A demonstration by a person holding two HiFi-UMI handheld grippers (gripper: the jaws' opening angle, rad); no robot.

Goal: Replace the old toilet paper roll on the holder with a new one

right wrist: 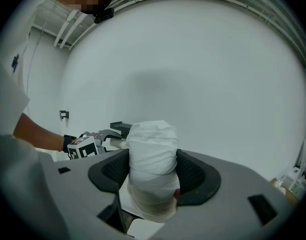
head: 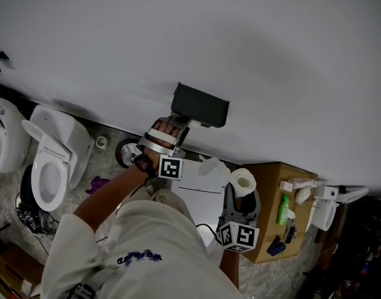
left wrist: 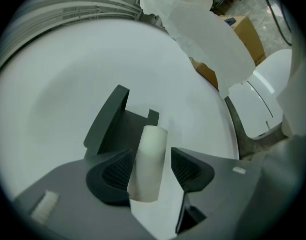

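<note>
soft even light, fisheye edges, dark corners

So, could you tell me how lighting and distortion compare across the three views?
Head view: even light, no glare on the wall. Left gripper view: strong fisheye bending, black corners, old roll slightly soft. Right gripper view: same dark corners, new roll sharp.

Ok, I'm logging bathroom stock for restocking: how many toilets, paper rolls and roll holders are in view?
Toilets: 2
Paper rolls: 2, the new roll gripped by the right gripper, the old roll between the open jaws of the left gripper
Holder: 1
Total: 5
</note>
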